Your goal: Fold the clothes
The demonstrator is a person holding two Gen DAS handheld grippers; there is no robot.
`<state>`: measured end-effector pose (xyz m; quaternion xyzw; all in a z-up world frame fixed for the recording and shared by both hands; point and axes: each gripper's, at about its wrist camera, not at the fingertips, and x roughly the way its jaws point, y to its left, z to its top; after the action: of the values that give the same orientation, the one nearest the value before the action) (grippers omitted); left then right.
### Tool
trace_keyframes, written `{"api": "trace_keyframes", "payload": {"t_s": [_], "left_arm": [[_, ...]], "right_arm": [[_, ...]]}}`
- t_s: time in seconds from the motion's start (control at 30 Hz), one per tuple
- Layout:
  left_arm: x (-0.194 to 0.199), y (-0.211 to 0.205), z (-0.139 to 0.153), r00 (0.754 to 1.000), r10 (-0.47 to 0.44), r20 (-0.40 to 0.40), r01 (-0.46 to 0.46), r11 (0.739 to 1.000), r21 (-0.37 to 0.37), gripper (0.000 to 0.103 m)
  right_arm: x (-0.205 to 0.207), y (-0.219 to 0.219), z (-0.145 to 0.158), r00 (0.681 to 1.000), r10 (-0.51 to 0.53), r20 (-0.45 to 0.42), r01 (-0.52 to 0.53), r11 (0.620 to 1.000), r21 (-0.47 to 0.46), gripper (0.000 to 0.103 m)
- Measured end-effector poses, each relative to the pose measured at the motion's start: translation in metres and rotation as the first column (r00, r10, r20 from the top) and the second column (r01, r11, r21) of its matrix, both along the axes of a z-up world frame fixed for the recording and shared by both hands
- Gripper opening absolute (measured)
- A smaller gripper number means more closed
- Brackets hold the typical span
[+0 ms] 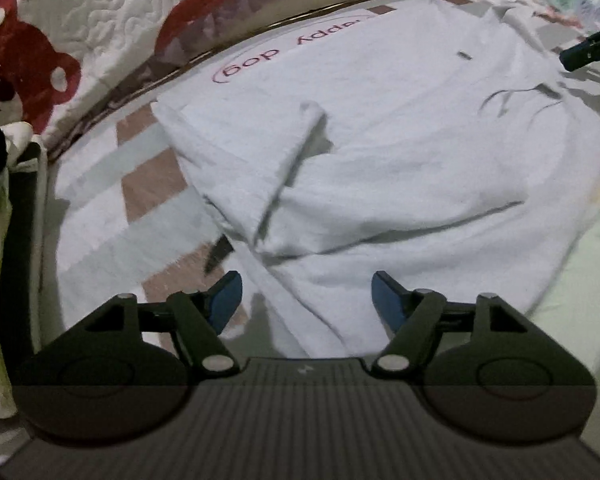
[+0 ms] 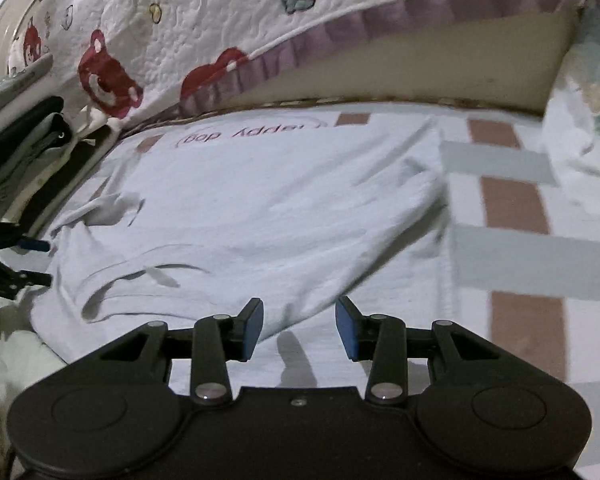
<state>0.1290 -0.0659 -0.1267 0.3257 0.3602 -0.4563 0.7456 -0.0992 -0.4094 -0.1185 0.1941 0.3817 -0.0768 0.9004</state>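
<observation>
A white T-shirt [image 1: 380, 152] lies spread on the checked bed sheet [image 1: 108, 208], its red print facing the far edge. One sleeve [image 1: 292, 168] is folded over onto the body. My left gripper [image 1: 306, 300] hovers open just above the shirt's near left part, nothing between its blue pads. In the right wrist view the same shirt [image 2: 260, 208] fills the middle. My right gripper [image 2: 299, 326] is open over the shirt's near edge, holding nothing. The right gripper's fingers [image 1: 588, 50] show at the far right of the left wrist view; the left gripper's fingers [image 2: 34, 262] at the left edge of the right one.
A quilted cover with red bear prints [image 1: 80, 40] hangs along the far side of the bed. A flowered pillow or blanket [image 2: 588, 120] lies at the right. Folded items and a bag [image 2: 24, 140] sit at the left. Pale green fabric [image 1: 580, 280] lies at the near right.
</observation>
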Motion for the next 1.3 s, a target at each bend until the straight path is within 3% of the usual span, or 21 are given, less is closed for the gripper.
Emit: {"api": "trace_keyframes", "payload": {"t_s": [0.07,0.23,0.33,0.43,0.5,0.63,0.73,0.8,0.83,0.87,1.0,1.13,1.23,1.3], "left_arm": [[0.002,-0.002,-0.002,0.999,0.002,0.036,-0.001,1.0,-0.002,0.072],[0.007,-0.007,-0.005,0.992,0.006,0.124,-0.005,1.0,-0.008,0.072],[0.006,-0.009,-0.003,0.996,-0.035,0.085,0.038,0.998,-0.042,0.072],[-0.006,-0.009,0.009,0.992,-0.114,0.063,0.121,0.984,-0.132,0.072],[-0.015,-0.008,0.017,0.984,-0.167,0.054,0.175,0.965,-0.194,0.073],[-0.032,-0.023,0.01,0.967,-0.242,0.085,0.254,0.95,-0.181,0.076],[-0.042,-0.037,-0.006,0.958,-0.268,0.097,0.279,0.952,-0.128,0.076],[-0.046,-0.044,-0.015,0.956,-0.273,0.104,0.283,0.955,-0.093,0.076],[-0.047,-0.045,-0.017,0.956,-0.276,0.098,0.285,0.955,-0.087,0.076],[-0.048,-0.047,-0.018,0.956,-0.28,0.09,0.287,0.954,-0.082,0.076],[-0.053,-0.055,-0.021,0.949,-0.291,0.117,0.298,0.953,-0.045,0.076],[-0.03,-0.068,-0.016,0.984,-0.172,-0.036,0.169,0.982,-0.082,0.076],[-0.023,-0.068,-0.009,0.99,-0.128,-0.057,0.122,0.987,-0.104,0.076],[-0.023,-0.06,0.0,0.992,-0.123,-0.02,0.119,0.985,-0.128,0.076]], "right_arm": [[0.008,-0.001,-0.01,1.0,-0.031,-0.005,0.031,0.998,0.047,0.055],[0.013,-0.009,-0.026,0.982,-0.185,-0.032,0.188,0.974,0.128,0.056],[0.007,-0.012,-0.028,0.968,-0.252,-0.016,0.249,0.944,0.217,0.057],[0.004,-0.015,-0.038,0.964,-0.266,-0.002,0.248,0.898,0.364,0.058],[0.006,-0.016,-0.039,0.965,-0.264,-0.006,0.244,0.883,0.401,0.059],[0.007,-0.013,-0.04,0.968,-0.251,-0.004,0.226,0.862,0.454,0.059],[0.008,-0.009,-0.039,0.968,-0.251,0.011,0.221,0.873,0.435,0.058],[0.013,-0.008,-0.037,0.972,-0.233,0.026,0.204,0.895,0.396,0.039],[0.017,-0.009,-0.034,0.975,-0.22,0.029,0.193,0.906,0.377,0.017],[0.021,-0.011,-0.032,0.978,-0.207,0.031,0.182,0.916,0.357,0.011],[0.035,-0.029,-0.013,0.974,-0.208,0.089,0.162,0.914,0.372,0.009],[0.06,-0.044,0.003,0.978,-0.188,0.095,0.143,0.925,0.353,0.009],[0.088,-0.055,0.01,0.979,-0.183,0.085,0.146,0.933,0.33,0.009],[0.107,-0.063,0.014,0.979,-0.187,0.079,0.153,0.937,0.315,0.009]]}}
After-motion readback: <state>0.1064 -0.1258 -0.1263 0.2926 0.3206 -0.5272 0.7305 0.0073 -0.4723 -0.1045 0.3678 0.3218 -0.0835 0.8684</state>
